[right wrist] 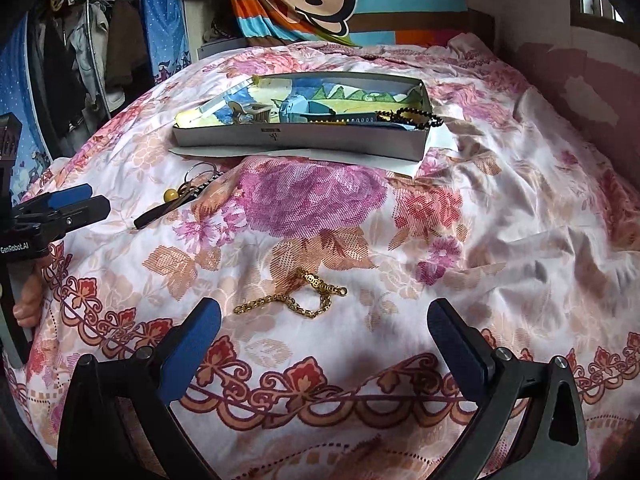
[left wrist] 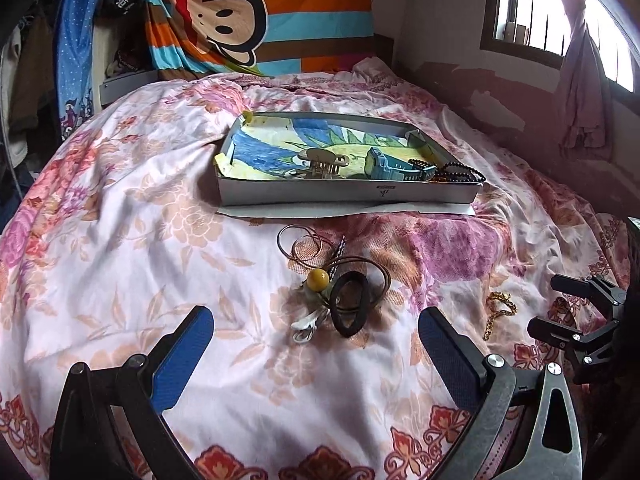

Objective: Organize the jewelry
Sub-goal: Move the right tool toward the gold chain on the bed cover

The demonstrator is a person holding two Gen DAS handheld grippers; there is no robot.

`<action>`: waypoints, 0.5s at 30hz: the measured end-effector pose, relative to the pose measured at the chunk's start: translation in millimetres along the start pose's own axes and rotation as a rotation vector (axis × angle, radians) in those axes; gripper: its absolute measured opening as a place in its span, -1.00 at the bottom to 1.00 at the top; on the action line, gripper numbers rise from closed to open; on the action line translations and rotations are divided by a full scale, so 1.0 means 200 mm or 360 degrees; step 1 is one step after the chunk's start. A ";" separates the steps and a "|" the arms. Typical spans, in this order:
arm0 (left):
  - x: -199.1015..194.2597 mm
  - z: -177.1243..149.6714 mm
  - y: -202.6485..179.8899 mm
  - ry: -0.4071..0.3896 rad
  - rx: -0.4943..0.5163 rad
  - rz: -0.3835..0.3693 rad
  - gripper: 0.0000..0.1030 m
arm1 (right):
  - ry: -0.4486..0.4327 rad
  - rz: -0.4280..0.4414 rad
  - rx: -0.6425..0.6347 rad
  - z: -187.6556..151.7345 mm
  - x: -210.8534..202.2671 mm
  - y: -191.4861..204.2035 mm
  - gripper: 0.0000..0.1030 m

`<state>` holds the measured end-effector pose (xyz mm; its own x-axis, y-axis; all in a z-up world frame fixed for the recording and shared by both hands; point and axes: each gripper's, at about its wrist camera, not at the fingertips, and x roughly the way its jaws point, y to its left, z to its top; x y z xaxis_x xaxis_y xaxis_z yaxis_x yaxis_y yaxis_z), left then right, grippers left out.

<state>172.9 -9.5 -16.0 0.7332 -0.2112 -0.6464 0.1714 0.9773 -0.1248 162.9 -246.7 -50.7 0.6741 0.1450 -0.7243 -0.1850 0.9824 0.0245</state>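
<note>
The left gripper [left wrist: 316,344] is spread wide and empty, just short of a black ring [left wrist: 349,304] and a cord [left wrist: 316,254] with a yellow bead, near the box [left wrist: 348,194]. The right gripper [right wrist: 324,336] gapes empty before a gold chain [right wrist: 296,298]. In the box lie a watch [left wrist: 394,166], clip [left wrist: 322,160] and black beads [left wrist: 460,172].

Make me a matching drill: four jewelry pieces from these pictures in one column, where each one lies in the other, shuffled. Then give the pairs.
Things
1. gold chain
2. blue watch
3. black bead string
4. black hair tie

Places
A. inside the box, near its middle
B. on the bedspread, in front of the left claw
C. draped over the box's right end
D. on the bedspread, in front of the right claw

Pairs: 1-D, 2-A, 3-C, 4-B
</note>
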 end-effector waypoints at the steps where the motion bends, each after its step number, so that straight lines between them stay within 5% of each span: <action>1: 0.01 0.01 0.00 0.0008 -0.0003 -0.0011 1.00 | 0.0017 0.0008 -0.0003 0.00 0.02 0.00 0.97; 9: 0.09 0.01 0.02 0.0090 -0.0053 -0.0132 0.98 | 0.0149 0.0128 -0.0005 0.02 0.13 0.01 0.97; 15: 0.17 0.02 -0.01 0.0165 -0.0015 -0.0221 0.50 | 0.0189 0.0190 0.0017 0.04 0.20 0.03 0.96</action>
<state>199.9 -19.5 -34.9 0.6310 -0.3413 -0.6967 0.2596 0.9392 -0.2249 194.3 -234.8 -73.9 0.5585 0.2466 -0.7920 -0.2505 0.9604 0.1223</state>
